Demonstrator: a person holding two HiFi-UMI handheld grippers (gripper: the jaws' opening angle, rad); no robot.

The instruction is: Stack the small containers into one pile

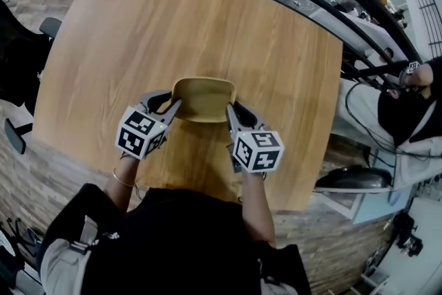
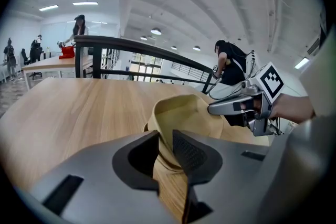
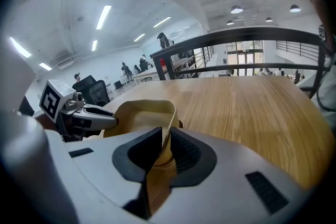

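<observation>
Left gripper (image 1: 173, 106) and right gripper (image 1: 232, 111) are clamped on opposite walls of the tan container (image 1: 204, 99), seen at the near middle of the table (image 1: 207, 17). Its underside is hidden by the jaws, so whether it rests on the wood, or is perhaps several nested, cannot be told.

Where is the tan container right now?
In the head view, the tan container is over the near half of the wooden table, with the left claw clamped on its left wall and the right claw on its right wall.
</observation>
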